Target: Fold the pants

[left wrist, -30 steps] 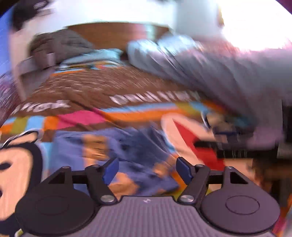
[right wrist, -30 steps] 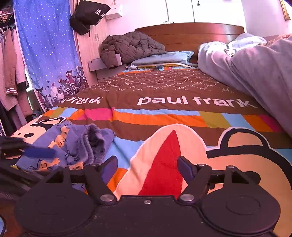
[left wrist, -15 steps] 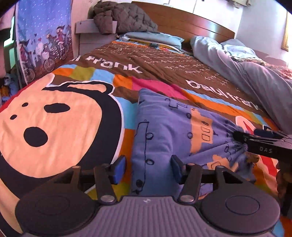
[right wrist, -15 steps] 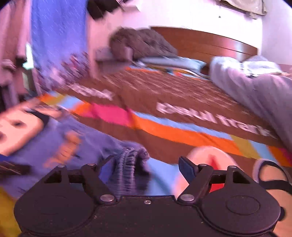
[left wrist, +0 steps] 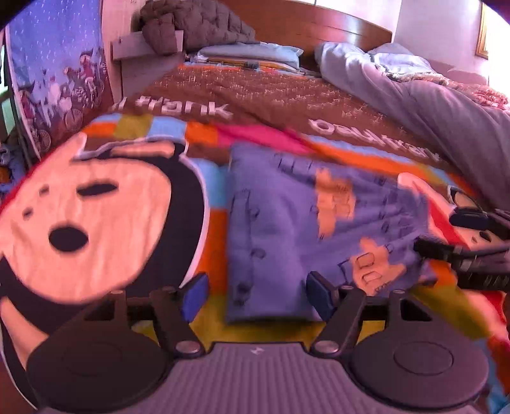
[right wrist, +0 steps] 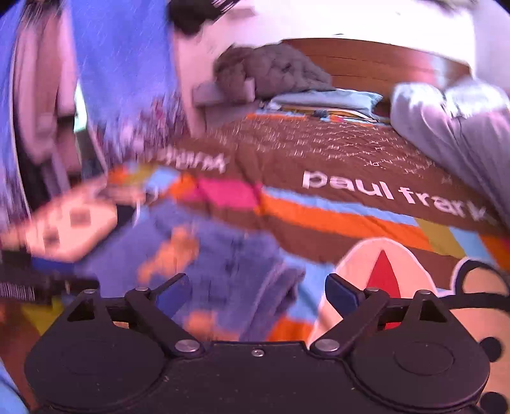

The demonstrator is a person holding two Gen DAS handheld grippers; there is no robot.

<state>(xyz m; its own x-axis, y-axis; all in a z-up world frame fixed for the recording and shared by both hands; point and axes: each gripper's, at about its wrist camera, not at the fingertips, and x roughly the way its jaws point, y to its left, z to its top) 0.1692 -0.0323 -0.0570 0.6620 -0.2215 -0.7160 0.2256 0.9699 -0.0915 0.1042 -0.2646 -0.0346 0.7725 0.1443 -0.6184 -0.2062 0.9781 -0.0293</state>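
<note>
Blur hides pants [right wrist: 223, 254] waistband in right view

This is a bedroom in a home. A bed [left wrist: 255, 105] with a wooden headboard [left wrist: 318, 25] carries a bright cartoon bedspread [left wrist: 95, 207], a pillow [left wrist: 255, 52] and a rumpled grey duvet [left wrist: 430, 102]. A quilted jacket [left wrist: 197, 19] lies heaped by the headboard, and a blue patterned curtain [left wrist: 54, 63] hangs beside the bed.

The pants [left wrist: 287, 223] are small, blue-violet, printed with orange figures and dark outlined shapes. They lie folded into a flat, roughly rectangular block on the bright cartoon bedspread [left wrist: 95, 207], one long edge straight, the gathered waistband end bunched and slightly raised in the right wrist view.
</note>
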